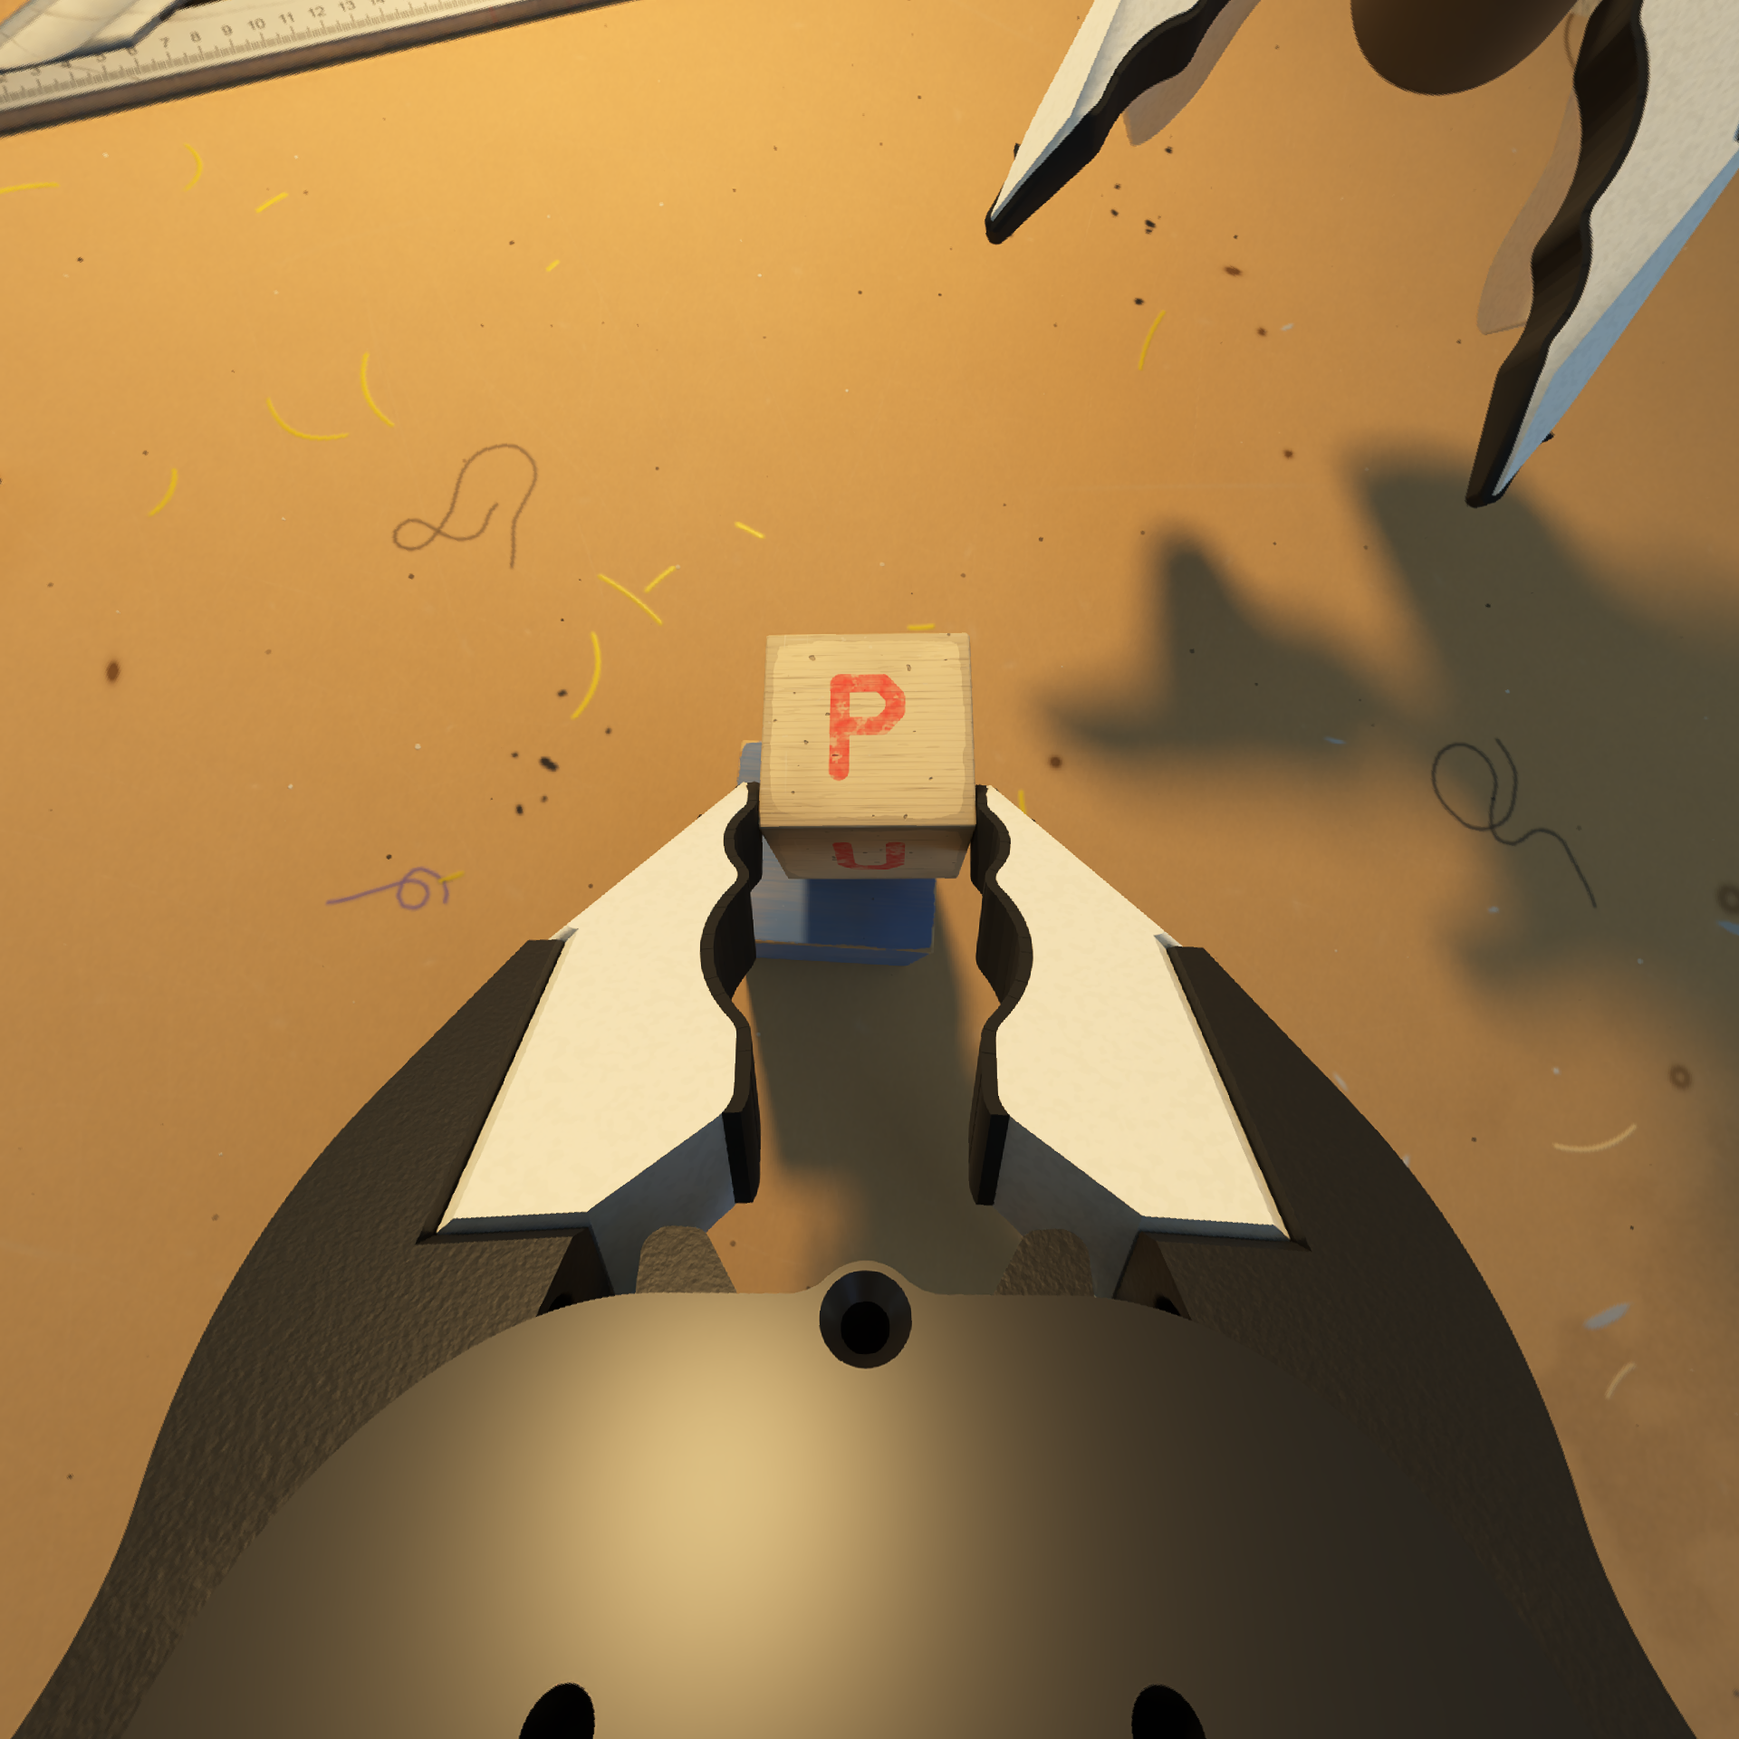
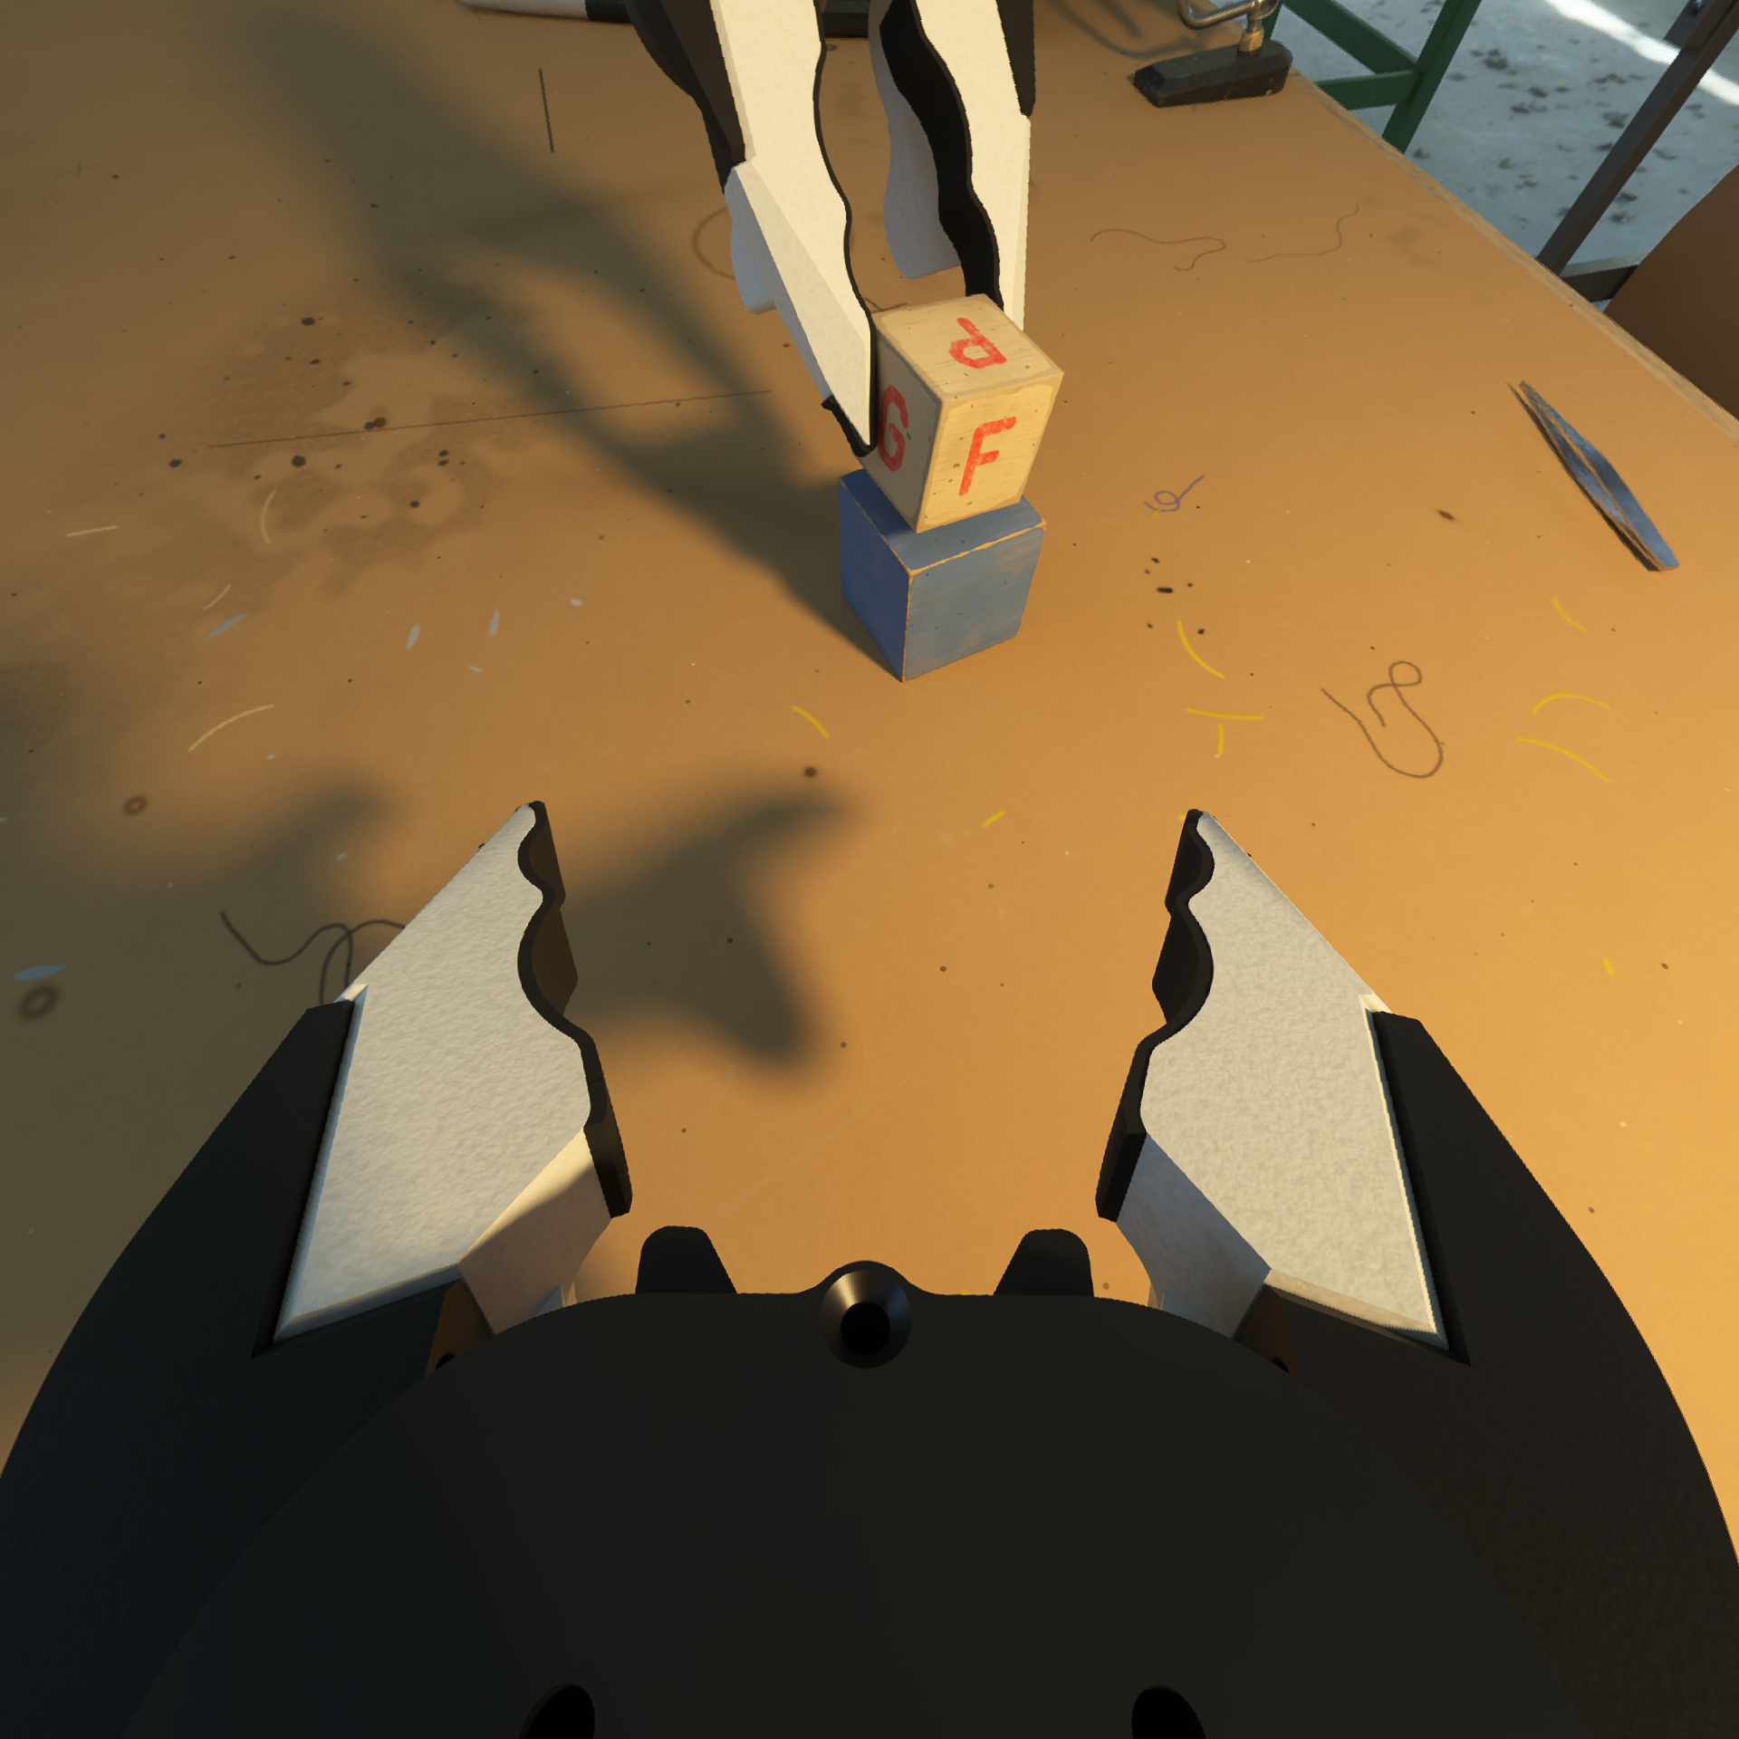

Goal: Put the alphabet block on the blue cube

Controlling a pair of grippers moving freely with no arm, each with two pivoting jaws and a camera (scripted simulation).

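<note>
The wooden alphabet block [image 1: 866,729] with red letters is held between the fingertips of my left gripper [image 1: 866,800]. The block sits slightly tilted on top of the blue cube [image 1: 847,917], whether touching or just above I cannot tell. In the right wrist view the block [image 2: 969,414] is over the blue cube [image 2: 960,593], with the left gripper [image 2: 932,376] coming down from above. My right gripper [image 2: 864,819] is open and empty, back from the stack. It also shows in the left wrist view [image 1: 1242,358] at the upper right.
The brown tabletop [image 2: 659,715] carries scattered threads and specks. A ruler [image 1: 235,47] lies at the far left. A dark clamp [image 2: 1214,71] and a thin dark strip [image 2: 1600,480] lie near the table's edge [image 2: 1506,235].
</note>
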